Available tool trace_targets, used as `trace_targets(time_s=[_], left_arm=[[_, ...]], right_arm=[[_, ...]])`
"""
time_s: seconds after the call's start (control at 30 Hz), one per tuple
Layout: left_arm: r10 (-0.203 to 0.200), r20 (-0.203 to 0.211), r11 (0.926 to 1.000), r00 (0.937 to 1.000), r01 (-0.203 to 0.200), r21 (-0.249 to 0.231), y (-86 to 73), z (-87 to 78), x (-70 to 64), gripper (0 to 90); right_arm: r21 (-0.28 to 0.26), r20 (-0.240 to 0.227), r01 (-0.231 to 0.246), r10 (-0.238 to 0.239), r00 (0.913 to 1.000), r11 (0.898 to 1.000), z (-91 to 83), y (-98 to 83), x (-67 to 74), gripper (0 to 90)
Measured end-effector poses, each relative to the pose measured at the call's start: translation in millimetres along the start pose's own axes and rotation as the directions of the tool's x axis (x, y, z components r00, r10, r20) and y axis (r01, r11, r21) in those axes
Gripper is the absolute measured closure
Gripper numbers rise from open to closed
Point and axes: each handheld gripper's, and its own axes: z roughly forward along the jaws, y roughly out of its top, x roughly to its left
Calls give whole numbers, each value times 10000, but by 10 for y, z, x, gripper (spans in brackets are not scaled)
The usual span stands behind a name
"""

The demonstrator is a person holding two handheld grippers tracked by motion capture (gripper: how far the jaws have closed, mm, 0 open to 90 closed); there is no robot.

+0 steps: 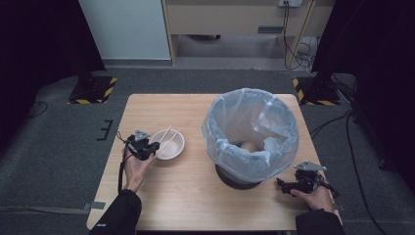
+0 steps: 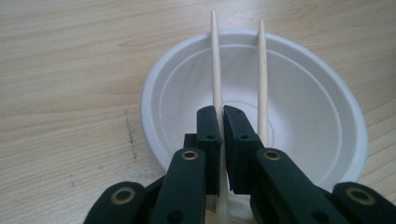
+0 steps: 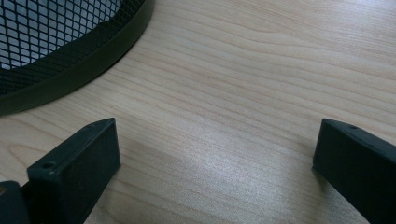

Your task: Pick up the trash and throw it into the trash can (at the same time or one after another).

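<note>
Wooden table point(image 1: 161, 196). Lined mesh wastebasket point(image 1: 250, 134), right of centre. White disposable bowl point(image 2: 299, 88), left.

Left gripper point(image 2: 222, 119): clamped on one chopstick point(image 2: 216, 70); lift level, second chopstick point(image 2: 262, 70) probably loose.

Right gripper point(image 3: 215, 154): jaws apart, idle.

A light wooden table point(image 1: 161, 196) fills the frame's centre. A white bowl point(image 1: 169, 147) sits left of middle (two chopsticks point(image 1: 166, 137) across it); a bag-lined mesh bin point(image 1: 249, 134) stands right of centre.

Bin point(image 1: 250, 134) between bowl point(image 1: 169, 147) and right gripper point(image 1: 286, 186)
</note>
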Motion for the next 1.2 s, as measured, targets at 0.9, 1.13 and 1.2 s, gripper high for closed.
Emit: trace_targets(time_s=[0.9,1.13,1.2], left_arm=[[-201,573,9262,9982,402,-3749,428,-941,40,853],[10,798,8912,9968,353,-4523,536,-1163,-26,853],[109,860,8828,9962,308,-4687,563,-1215,-53,853]], right_arm=[[-2,3,10,-10,10000,10000,0,0,0,9],[-3,3,13,-13,10000,10000,-1,0,0,10],[-11,4,54,-54,10000,10000,0,0,-3,10]])
